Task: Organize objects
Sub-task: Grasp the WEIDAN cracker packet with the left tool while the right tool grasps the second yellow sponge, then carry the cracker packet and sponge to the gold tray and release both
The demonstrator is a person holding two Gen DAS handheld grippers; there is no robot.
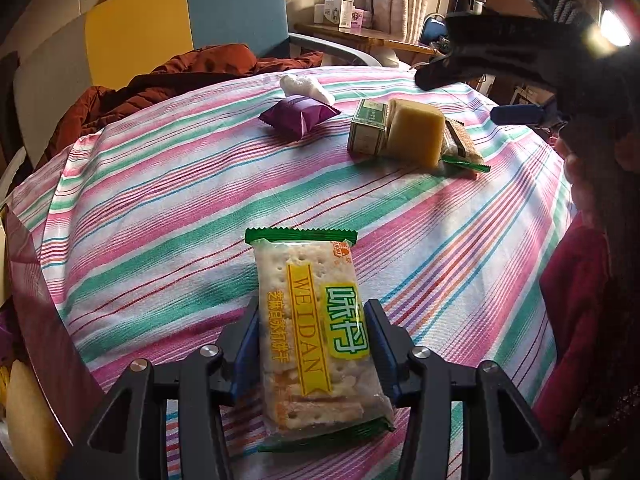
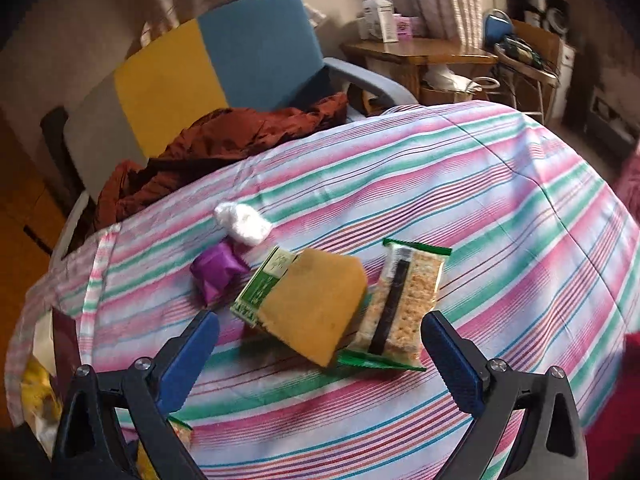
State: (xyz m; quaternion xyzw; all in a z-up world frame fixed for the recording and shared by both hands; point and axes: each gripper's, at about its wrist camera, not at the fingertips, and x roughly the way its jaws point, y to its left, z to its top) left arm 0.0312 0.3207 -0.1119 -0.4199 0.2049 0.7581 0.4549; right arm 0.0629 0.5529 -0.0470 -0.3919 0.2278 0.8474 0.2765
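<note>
Cracker packets: two. One (image 1: 316,332), green-edged with a yellow label, is clamped between the blue pads of the left gripper (image 1: 314,354) above the tabletop's near edge. The second (image 2: 404,300) lies label-down near the middle of the tabletop, partly under a yellow sponge (image 2: 312,304). Sponges: one, which also leans on a green-and-white box (image 2: 262,280); boxes: one. Purple sachets: one (image 2: 218,272), toward the far left edge, just beside a white wad (image 2: 242,218); wads: one. The right gripper (image 2: 320,350) hangs over this cluster with its jaws wide and nothing between them.

Surface: a table under a cloth striped pink, green and white (image 2: 500,220). Room: a chair (image 2: 224,56) with yellow and blue back panels at the far edge, a rust-coloured jacket (image 2: 240,136) heaped on it, and a wooden side table (image 2: 416,54) carrying small cartons by the curtained window.
</note>
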